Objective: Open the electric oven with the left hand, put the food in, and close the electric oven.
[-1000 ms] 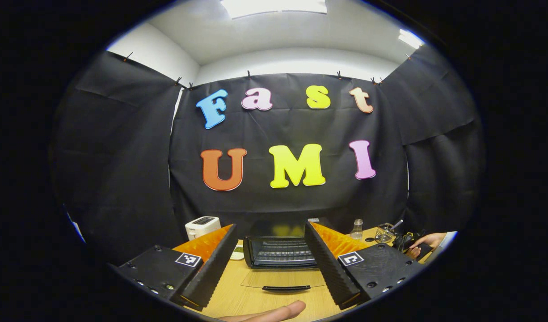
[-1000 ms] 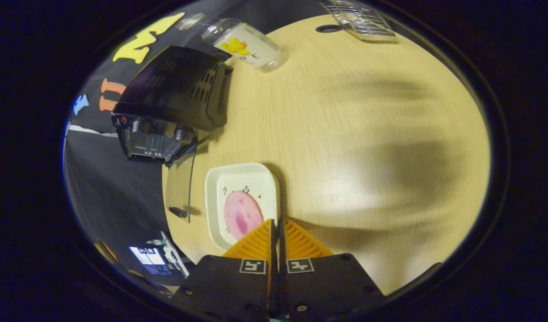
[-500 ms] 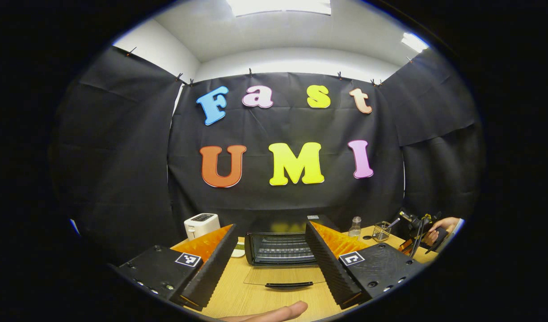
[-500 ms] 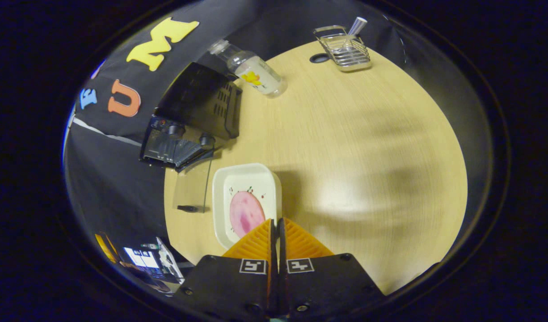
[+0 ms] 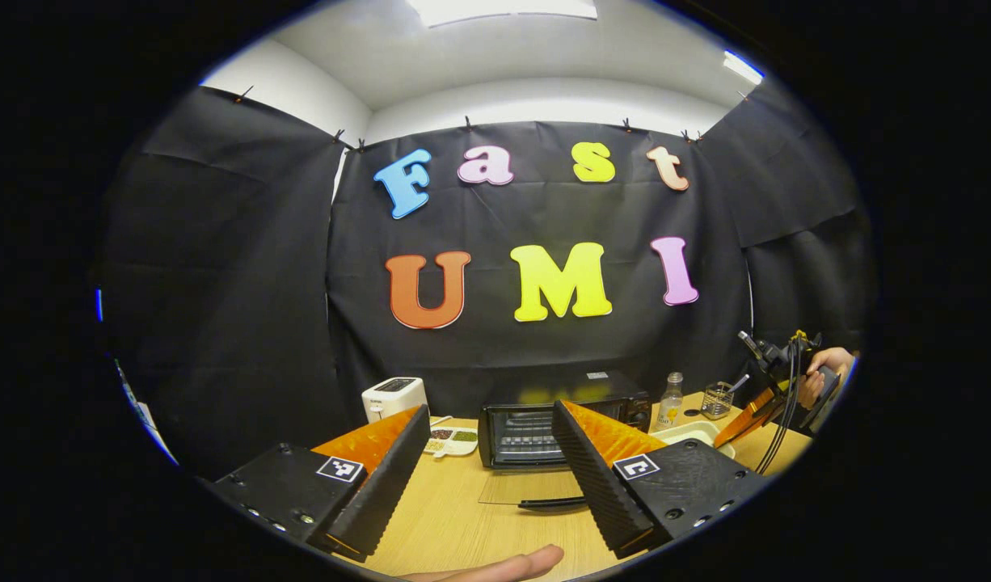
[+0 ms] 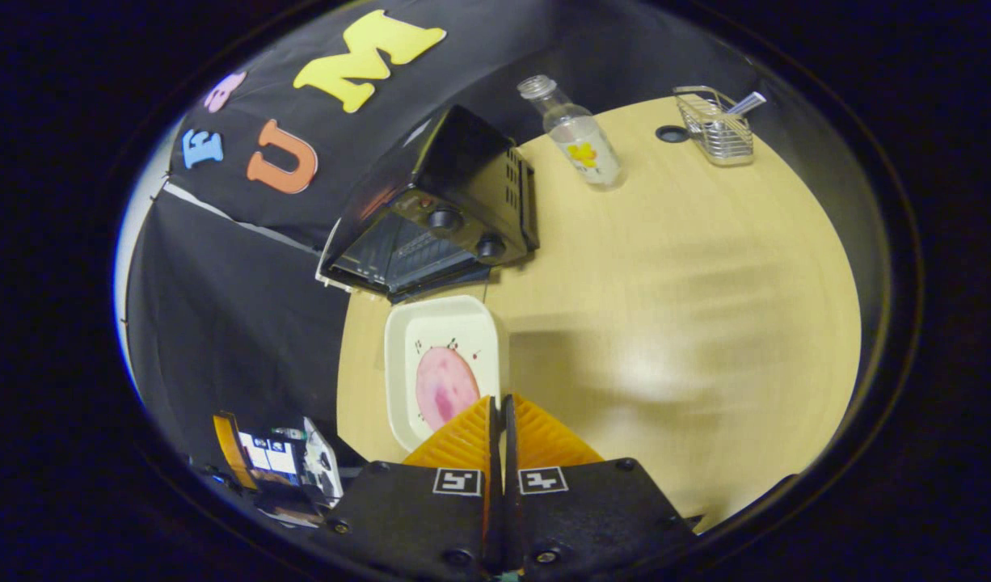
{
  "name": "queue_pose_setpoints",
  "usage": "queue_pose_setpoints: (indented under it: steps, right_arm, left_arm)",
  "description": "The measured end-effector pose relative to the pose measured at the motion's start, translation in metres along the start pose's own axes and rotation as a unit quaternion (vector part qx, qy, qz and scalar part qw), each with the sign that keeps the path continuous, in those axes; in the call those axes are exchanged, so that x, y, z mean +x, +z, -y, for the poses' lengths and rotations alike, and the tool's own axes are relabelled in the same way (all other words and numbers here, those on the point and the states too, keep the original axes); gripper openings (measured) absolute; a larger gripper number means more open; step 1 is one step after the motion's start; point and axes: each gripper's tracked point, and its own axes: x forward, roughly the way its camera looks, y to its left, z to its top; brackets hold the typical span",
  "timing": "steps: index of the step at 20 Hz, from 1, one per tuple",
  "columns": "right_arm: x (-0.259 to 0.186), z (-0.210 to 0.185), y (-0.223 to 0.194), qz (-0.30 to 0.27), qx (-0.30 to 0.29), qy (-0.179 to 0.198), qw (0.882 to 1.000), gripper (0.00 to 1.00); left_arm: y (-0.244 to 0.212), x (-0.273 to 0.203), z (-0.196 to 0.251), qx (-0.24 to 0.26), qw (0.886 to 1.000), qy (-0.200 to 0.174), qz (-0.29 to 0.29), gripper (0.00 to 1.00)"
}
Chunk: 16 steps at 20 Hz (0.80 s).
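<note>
The black electric oven (image 5: 536, 432) stands at the back of the wooden table (image 5: 455, 525). Its glass door (image 5: 528, 487) lies folded down flat, the handle (image 5: 552, 503) toward me. My left gripper (image 5: 489, 411) hangs open in front of the oven, nothing between its fingers. My right gripper (image 6: 499, 398) is shut on the rim of a white square plate (image 6: 471, 323) that carries a pink slice of ham (image 6: 443, 386). The plate hovers just in front of the oven (image 6: 447, 210). In the left gripper view the plate (image 5: 689, 432) shows right of the oven, with the right gripper (image 5: 746, 420) and a hand (image 5: 823, 364) behind it.
A white toaster (image 5: 394, 396) and a small dish of condiments (image 5: 451, 440) sit left of the oven. A clear bottle (image 6: 580, 145) and a wire basket (image 6: 715, 125) stand at the back right. A fingertip (image 5: 503, 564) shows at the near table edge.
My right gripper has carried the plate up and round toward the oven's open front. My left gripper has drawn back from the oven, which now looks smaller and farther.
</note>
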Motion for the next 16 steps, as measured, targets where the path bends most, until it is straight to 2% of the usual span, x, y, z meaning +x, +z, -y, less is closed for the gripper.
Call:
queue_pose_setpoints:
  steps: [6,7,9,11,16]
  right_arm:
    - [0.049,-0.053,0.007,-0.001,-0.003,-0.001,1.0,0.04]
    - [0.058,-0.062,0.009,0.003,0.004,0.0,1.0,0.0]
    - [0.082,-0.077,0.01,0.006,0.012,-0.002,1.0,0.04]
    - [0.107,-0.092,0.01,0.005,0.015,-0.001,1.0,0.0]
    - [0.16,-0.118,0.02,0.03,0.036,-0.01,0.999,0.04]
  left_arm:
    - [-0.008,-0.002,-0.011,-0.011,1.0,-0.004,0.005,0.96]
    - [-0.01,0.0,-0.014,-0.013,1.0,-0.002,0.005,0.96]
    - [-0.016,0.004,-0.021,-0.015,1.0,0.004,0.002,0.96]
    - [-0.024,0.009,-0.028,-0.01,1.0,0.013,-0.001,0.96]
    - [-0.046,0.02,-0.041,0.001,0.999,0.031,-0.019,0.96]
